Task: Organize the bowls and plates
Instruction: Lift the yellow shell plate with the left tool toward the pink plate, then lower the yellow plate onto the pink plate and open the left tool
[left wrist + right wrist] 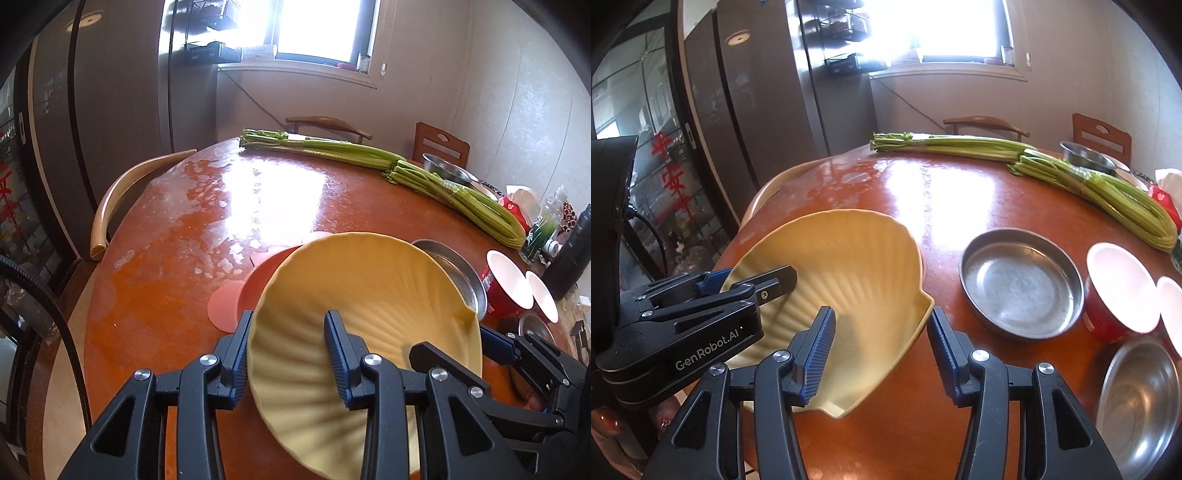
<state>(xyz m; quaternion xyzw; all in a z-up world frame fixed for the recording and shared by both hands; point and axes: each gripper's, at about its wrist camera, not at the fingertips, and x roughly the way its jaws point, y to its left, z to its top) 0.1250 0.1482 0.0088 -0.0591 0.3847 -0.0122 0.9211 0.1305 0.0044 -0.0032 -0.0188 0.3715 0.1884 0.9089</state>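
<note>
yellow shell plate (354,295), clenched in both the left gripper (288,354) and right gripper (882,350) jaws, should travel level and set down clear of the steel pan (1021,282) near the bench's right edge.

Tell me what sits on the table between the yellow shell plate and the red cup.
A shallow round steel pan lies between the yellow shell plate and the red cup, empty. The right wrist view shows it best.
</note>
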